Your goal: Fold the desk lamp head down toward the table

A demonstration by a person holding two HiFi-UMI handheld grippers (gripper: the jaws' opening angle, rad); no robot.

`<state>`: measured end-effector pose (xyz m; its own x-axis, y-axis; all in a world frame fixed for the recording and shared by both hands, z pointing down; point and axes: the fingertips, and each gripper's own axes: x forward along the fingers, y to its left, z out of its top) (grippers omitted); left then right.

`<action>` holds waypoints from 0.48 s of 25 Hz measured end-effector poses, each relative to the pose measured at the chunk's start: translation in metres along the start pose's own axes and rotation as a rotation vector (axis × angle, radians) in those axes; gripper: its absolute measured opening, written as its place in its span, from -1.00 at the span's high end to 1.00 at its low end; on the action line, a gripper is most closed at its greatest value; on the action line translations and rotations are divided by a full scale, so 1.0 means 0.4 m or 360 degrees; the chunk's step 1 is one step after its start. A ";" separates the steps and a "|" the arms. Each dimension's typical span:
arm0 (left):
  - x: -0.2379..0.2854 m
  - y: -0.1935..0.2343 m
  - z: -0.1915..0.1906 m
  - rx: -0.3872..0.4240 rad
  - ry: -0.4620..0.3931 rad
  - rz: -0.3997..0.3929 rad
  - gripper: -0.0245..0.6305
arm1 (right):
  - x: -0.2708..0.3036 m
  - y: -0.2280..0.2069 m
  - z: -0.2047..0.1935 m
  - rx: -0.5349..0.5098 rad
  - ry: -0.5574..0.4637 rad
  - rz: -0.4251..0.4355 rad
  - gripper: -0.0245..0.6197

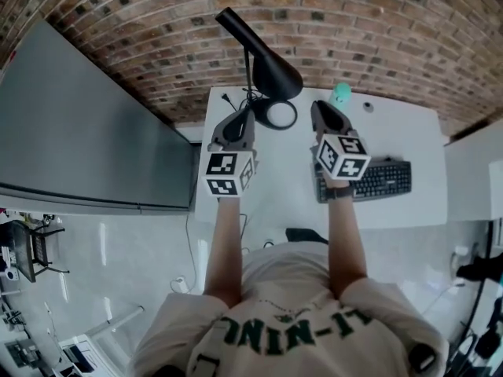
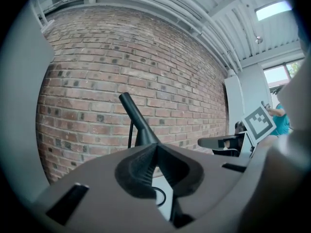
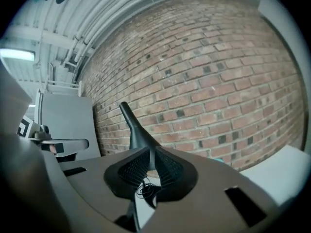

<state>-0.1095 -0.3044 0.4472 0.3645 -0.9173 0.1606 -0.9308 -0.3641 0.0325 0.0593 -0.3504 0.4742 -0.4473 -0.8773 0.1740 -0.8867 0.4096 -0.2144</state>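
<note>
left hand-held gripper (image 1: 240, 120) and right hand-held gripper (image 1: 324, 115) hover closed and empty above the white table (image 1: 393, 124), near the black desk lamp (image 1: 273, 75) at its far edge, whose head (image 1: 251, 42) angles upward, so the fold looks not yet begun.

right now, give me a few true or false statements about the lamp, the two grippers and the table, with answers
1. The lamp head is angled up, well clear of the table. True.
2. The left gripper is clamped on the lamp head. False: its jaws are together on nothing, and the lamp stands beyond them.
3. A keyboard lies on the table on the right gripper's side. True.
4. The right gripper has its jaws wide apart. False: they are closed together, with nothing held.
5. The wall behind the table is plain white plaster. False: it is brick.
</note>
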 end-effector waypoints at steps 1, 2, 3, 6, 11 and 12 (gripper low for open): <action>-0.005 -0.008 0.009 0.0007 -0.0011 -0.0008 0.94 | -0.019 -0.001 0.019 -0.0040 -0.0040 -0.0023 0.82; -0.011 -0.016 0.018 0.0014 -0.0022 -0.0016 0.94 | -0.037 -0.001 0.036 -0.0074 -0.0077 -0.0042 0.83; -0.018 -0.023 0.026 0.0020 -0.0030 -0.0023 0.94 | -0.054 0.001 0.049 -0.0101 -0.0108 -0.0056 0.84; -0.044 -0.043 0.044 0.0039 -0.0051 -0.0036 0.94 | -0.104 0.012 0.074 -0.0153 -0.0165 -0.0079 0.88; -0.092 -0.074 0.066 0.0073 -0.0084 -0.0049 0.94 | -0.175 0.035 0.082 -0.0186 -0.0196 -0.0102 0.91; -0.100 -0.077 0.067 0.0077 -0.0086 -0.0048 0.94 | -0.185 0.039 0.082 -0.0183 -0.0201 -0.0105 0.91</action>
<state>-0.0948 -0.2608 0.4133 0.3947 -0.9126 0.1064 -0.9173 -0.3981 -0.0116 0.0823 -0.2871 0.4265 -0.3760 -0.9247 0.0603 -0.9244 0.3698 -0.0940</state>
